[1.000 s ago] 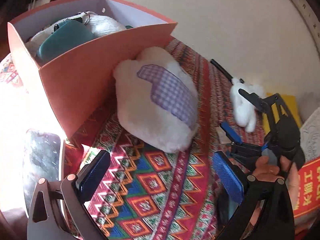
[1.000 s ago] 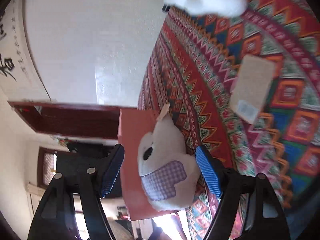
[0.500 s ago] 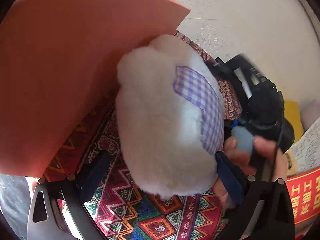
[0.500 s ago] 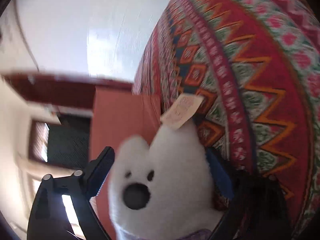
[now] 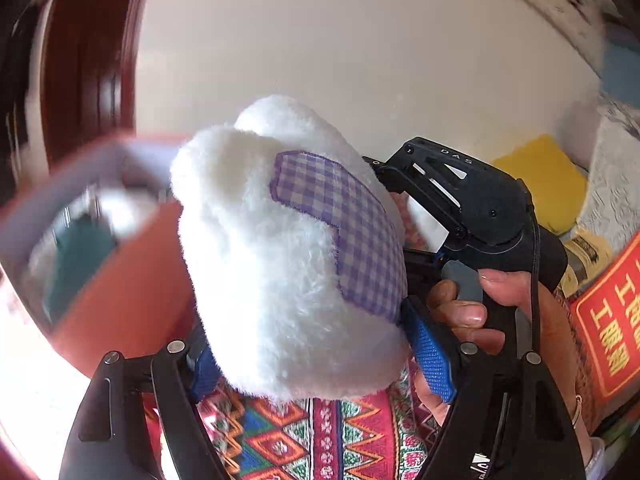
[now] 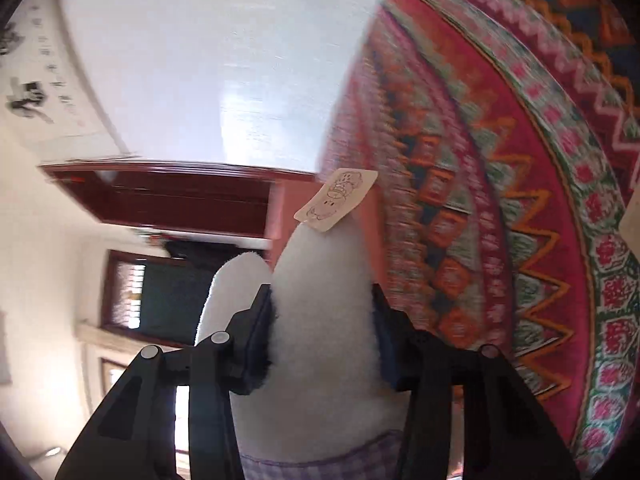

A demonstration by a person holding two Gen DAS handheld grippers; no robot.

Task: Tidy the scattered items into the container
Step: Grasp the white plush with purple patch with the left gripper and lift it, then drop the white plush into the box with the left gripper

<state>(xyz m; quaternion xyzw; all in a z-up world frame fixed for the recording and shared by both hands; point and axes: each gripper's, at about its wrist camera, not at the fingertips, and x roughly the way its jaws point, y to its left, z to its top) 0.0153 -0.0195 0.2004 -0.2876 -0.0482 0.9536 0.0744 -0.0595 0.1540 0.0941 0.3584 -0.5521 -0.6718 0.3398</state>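
Observation:
A white plush toy with a purple checked patch is lifted off the patterned cloth. My left gripper is shut on its lower part, blue pads pressed into the fur. My right gripper is shut on its upper part, below a paper tag; it shows in the left wrist view behind the toy. The orange box stands to the left, blurred, with a teal item and white things inside.
The red patterned cloth covers the table. A yellow object and a red printed sign lie at the right. A white wall is behind; a dark red door frame shows in the right wrist view.
Both grippers have closed on the plush toy and lifted it off the cloth beside the box. The box's open top has come into view to the left.

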